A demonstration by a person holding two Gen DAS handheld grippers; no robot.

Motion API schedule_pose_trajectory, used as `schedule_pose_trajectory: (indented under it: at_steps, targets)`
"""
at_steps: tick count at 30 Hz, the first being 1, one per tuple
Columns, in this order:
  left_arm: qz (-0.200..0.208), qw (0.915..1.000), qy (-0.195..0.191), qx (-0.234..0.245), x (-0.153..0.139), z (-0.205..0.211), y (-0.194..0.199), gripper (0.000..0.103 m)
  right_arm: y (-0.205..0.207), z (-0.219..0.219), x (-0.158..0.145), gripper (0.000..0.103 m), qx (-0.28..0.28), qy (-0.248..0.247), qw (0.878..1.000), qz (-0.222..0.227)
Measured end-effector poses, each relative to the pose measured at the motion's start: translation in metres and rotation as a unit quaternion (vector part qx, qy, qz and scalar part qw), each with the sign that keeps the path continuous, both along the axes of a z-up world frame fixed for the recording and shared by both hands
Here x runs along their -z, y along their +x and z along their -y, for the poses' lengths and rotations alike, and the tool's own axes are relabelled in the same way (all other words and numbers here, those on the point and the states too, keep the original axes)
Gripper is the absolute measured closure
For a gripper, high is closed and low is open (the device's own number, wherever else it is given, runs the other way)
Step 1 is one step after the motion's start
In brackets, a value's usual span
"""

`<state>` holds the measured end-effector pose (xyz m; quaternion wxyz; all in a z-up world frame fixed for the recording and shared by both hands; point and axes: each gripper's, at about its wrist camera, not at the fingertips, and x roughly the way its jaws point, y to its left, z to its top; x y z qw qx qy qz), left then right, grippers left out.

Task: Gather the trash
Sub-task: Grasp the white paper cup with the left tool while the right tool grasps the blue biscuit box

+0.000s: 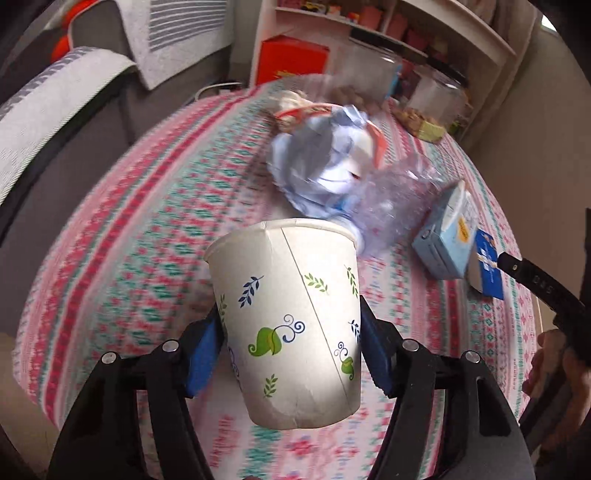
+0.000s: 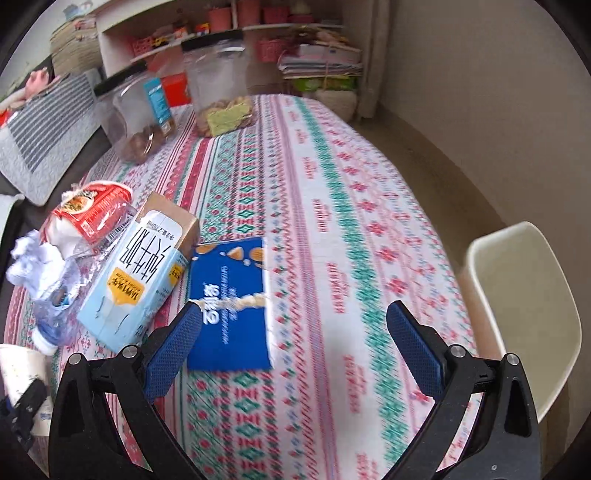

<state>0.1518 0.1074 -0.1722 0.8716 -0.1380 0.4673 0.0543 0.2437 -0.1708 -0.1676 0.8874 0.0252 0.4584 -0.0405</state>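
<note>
Both views are bright with soft, even daylight and no harsh glare. In the left wrist view the white paper cup with green and blue leaf prints (image 1: 291, 325) stays sharp, its lower side shaded grey, while the pink, red and teal patterned cloth on the bench (image 1: 122, 229) smears with motion blur. The right wrist view blurs the same way. Fisheye distortion bends the white shelving (image 2: 207, 33), and black vignette fills the corners.

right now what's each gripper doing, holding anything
Left gripper: closed on the paper cup, a finger on each side.
Right gripper: open, nothing between its fingers, above the tablecloth beside the blue packet.
</note>
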Motion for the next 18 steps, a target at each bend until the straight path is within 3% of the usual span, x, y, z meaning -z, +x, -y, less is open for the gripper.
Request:
schedule_pose_trajectory:
  at_steps: [9, 13, 17, 18]
  targets:
    - [0.02, 0.9994, -0.004, -0.027, -0.01, -0.04, -0.014, 0.038, 0.029, -0.021, 0.017, 0.007, -0.028, -0.014, 0.999, -0.02]
    - [0.028, 0.9992, 0.001, -0.029, -0.013, -0.042, -0.015, 0.038, 0.035, -0.024, 0.025, 0.016, -0.034, -0.013, 0.999, -0.034]
    - [0.03, 0.9989, -0.003, -0.035, -0.011, -0.047, -0.016, 0.038, 0.03, -0.027, 0.026, 0.017, -0.033, -0.016, 0.999, -0.024]
    - [0.031, 0.9988, -0.003, -0.038, -0.01, -0.049, -0.018, 0.038, 0.029, -0.027, 0.025, 0.023, -0.032, -0.015, 0.999, -0.02]
